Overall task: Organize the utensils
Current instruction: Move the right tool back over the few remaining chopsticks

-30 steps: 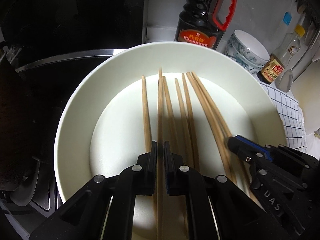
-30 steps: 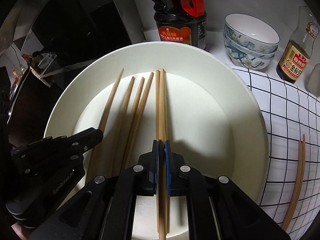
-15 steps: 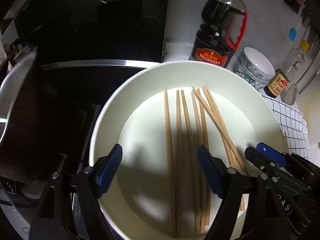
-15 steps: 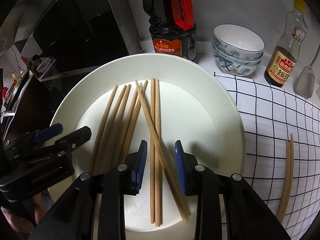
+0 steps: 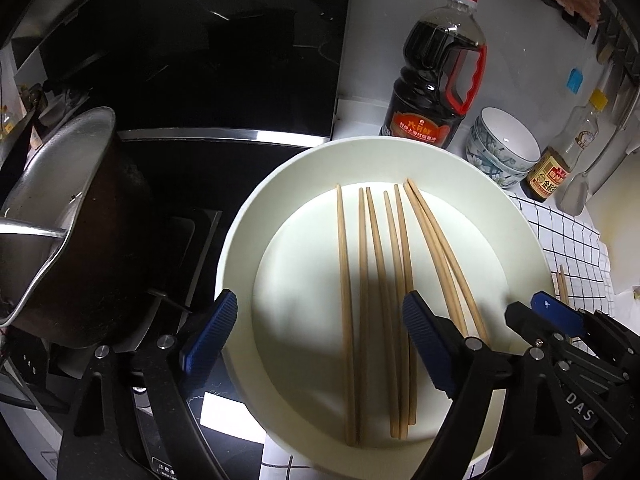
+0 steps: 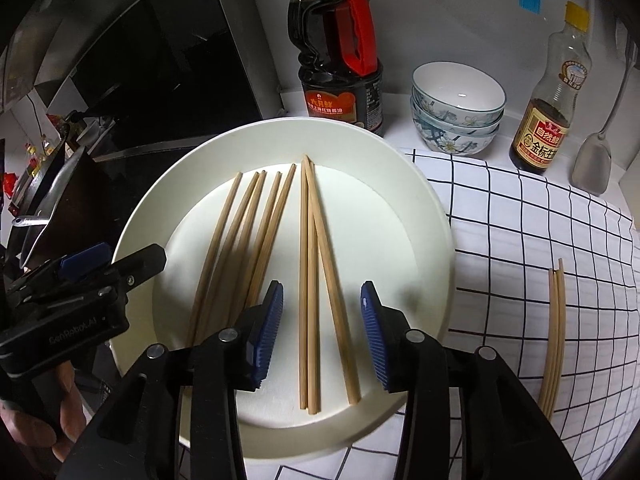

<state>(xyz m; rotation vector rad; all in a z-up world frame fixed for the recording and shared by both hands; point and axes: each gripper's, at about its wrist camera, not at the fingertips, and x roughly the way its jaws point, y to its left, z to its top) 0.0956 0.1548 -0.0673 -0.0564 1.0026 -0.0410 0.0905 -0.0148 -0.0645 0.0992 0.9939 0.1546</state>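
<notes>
Nearest the right wrist camera, the right gripper (image 6: 322, 332) is hovering over the near edge of the round cream-white plate (image 6: 420, 208), its jaws partly spread and having just been opening; three pale wooden chopsticks (image 6: 310, 280) are lying loose on the plate beneath the gap, touched by neither pad. In the left wrist view the left gripper (image 5: 320, 340) is standing spread wide, its jaws also having just been opening, with several chopsticks showing between its blue pads (image 5: 208, 338) but none pinched. Across the plate, eight chopsticks are resting roughly parallel, tips pointing away, so this batch seems delivered. Off to the right, a small bundle of matching chopsticks (image 6: 554, 332) is lying on the white black-checked cloth (image 6: 520, 220) covering the bench, well apart from the plate; by my judgement that is what remains to collect. Farther back, stacked floral porcelain bowls (image 6: 456, 120), a big dark soy-sauce bottle with a red handle (image 6: 340, 64) and a smaller yellow-capped sauce bottle (image 6: 552, 92) are standing by the wall.
</notes>
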